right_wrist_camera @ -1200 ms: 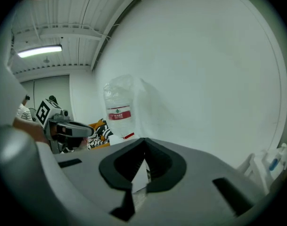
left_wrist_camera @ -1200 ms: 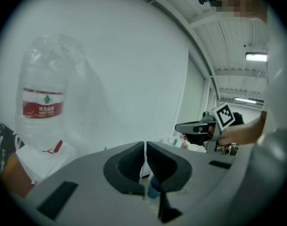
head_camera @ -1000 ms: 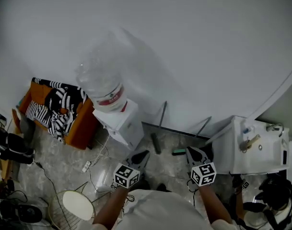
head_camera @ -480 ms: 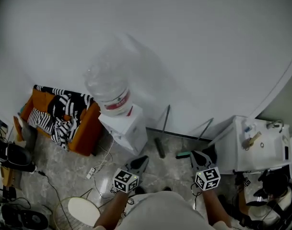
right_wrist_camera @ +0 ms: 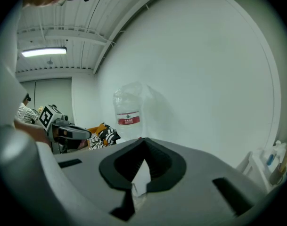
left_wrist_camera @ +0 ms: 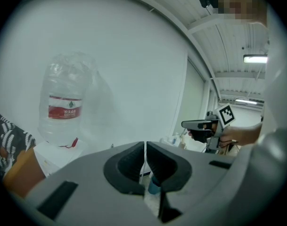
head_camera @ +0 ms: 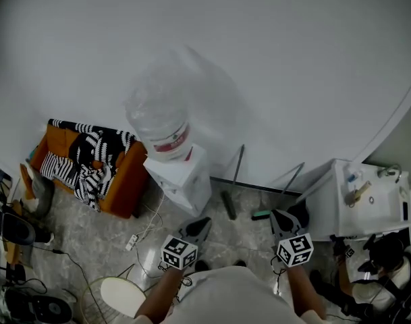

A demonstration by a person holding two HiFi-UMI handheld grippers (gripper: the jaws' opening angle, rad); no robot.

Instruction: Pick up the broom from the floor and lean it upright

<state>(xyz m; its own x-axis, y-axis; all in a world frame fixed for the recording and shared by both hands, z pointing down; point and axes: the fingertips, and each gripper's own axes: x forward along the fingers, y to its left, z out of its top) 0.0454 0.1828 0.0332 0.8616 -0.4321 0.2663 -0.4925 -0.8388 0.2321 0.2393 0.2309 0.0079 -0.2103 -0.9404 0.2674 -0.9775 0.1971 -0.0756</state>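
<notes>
My left hand-held gripper [head_camera: 204, 221] and right hand-held gripper [head_camera: 277, 214] are both squeezed shut on nothing. The broom [head_camera: 228, 204], a thin stick with a dark head, leans on the smooth white wall [head_camera: 272, 66] ahead, between them.

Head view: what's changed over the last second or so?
Mostly the view itself drifted: the water dispenser and both long-handled tools now sit a bit further right in the frame. The left gripper and right gripper slipped slightly lower. Nothing was taken hold of or let go. Unchanged: both tongs shut and empty, and the tools leaning against the wall.
</notes>
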